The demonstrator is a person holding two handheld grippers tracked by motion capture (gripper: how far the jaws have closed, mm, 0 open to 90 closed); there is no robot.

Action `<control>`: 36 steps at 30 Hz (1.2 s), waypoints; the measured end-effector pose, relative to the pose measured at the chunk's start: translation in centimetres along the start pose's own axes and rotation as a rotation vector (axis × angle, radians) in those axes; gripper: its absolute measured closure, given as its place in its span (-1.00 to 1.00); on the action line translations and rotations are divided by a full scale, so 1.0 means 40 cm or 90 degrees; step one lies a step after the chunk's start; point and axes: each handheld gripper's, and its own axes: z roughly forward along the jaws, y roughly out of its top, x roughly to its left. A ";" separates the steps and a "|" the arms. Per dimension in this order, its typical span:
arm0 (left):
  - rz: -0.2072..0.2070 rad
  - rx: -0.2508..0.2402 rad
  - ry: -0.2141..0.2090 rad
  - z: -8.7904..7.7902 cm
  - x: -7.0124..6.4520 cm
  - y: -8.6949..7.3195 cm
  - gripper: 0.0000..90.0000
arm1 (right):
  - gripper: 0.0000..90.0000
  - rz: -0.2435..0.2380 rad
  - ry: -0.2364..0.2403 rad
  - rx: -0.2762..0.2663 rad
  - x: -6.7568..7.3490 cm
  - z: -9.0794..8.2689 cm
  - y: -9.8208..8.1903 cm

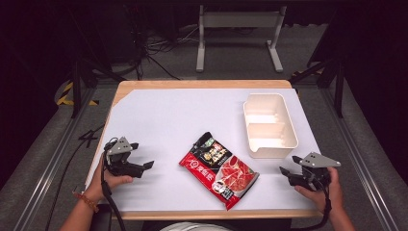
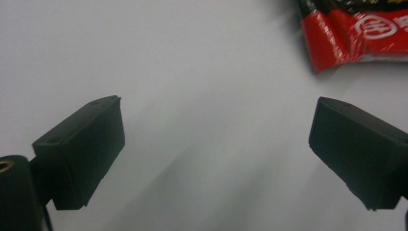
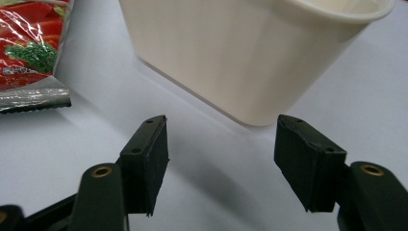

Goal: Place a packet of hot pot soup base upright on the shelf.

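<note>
Tongs sit at either side of the desk [image 1: 159, 108], each in a hand. Left tongs [image 1: 140, 156], matte black with blocky rectangular pads, are spread wide with nothing between them, low over the smooth white sheet covering the desk. Right tongs [image 1: 287, 163] likewise gape, empty, pointing toward the tub. Between the two lies a glossy, crinkled foil pouch [image 1: 219, 169], red and black with printed food pictures, flat and set at a slant. Just beyond the right tongs stands a cream plastic tub [image 1: 268, 125], oblong with rounded corners and a rolled rim, split inside into compartments. Pale wood edges the desk.
</note>
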 end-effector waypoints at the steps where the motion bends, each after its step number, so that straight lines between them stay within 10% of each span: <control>1: 0.002 -0.002 -0.002 0.001 -0.001 0.002 -0.87 | -0.19 -0.005 -0.002 0.002 0.002 0.000 0.001; 18: 0.021 0.033 -0.103 0.076 -0.052 0.078 -0.75 | -0.20 -0.005 0.000 0.005 0.006 0.004 0.007; 27: 0.034 0.061 -0.198 0.198 -0.094 0.168 -0.75 | -0.20 -0.008 0.005 0.012 0.010 0.010 0.007; 36: 0.038 0.126 -0.232 0.304 -0.122 0.195 -0.65 | -0.20 -0.010 0.013 0.016 0.011 0.015 0.006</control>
